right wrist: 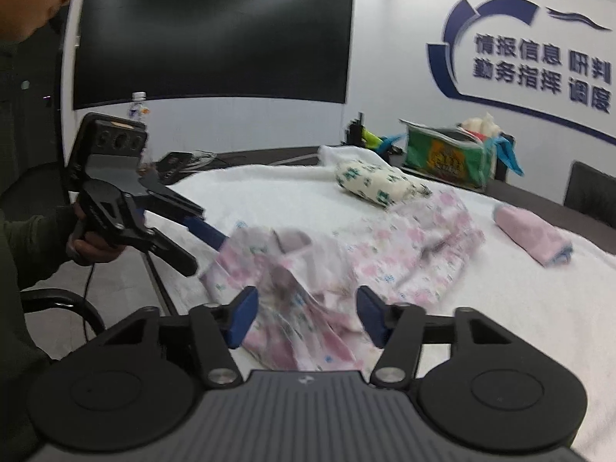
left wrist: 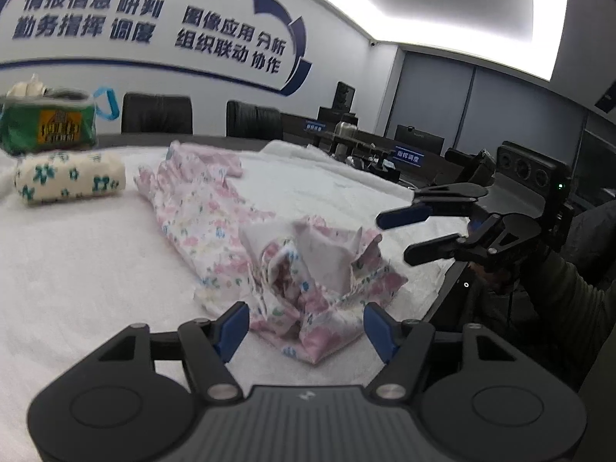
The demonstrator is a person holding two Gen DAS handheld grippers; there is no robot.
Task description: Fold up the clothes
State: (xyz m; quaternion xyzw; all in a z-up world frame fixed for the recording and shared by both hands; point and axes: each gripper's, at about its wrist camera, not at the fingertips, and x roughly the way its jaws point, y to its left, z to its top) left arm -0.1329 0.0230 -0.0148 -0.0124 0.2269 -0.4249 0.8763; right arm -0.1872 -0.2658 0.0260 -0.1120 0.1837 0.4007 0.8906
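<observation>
crumpled garment waits between two spread claws

white-covered bench fills the left wrist view: the left claw is spread, its jaws either side of the floral garment, still crumpled. one rolled bundle already lies done by the green bag.

right wrist view: right claw spread over the same garment near the bench edge; open room beyond.
</observation>
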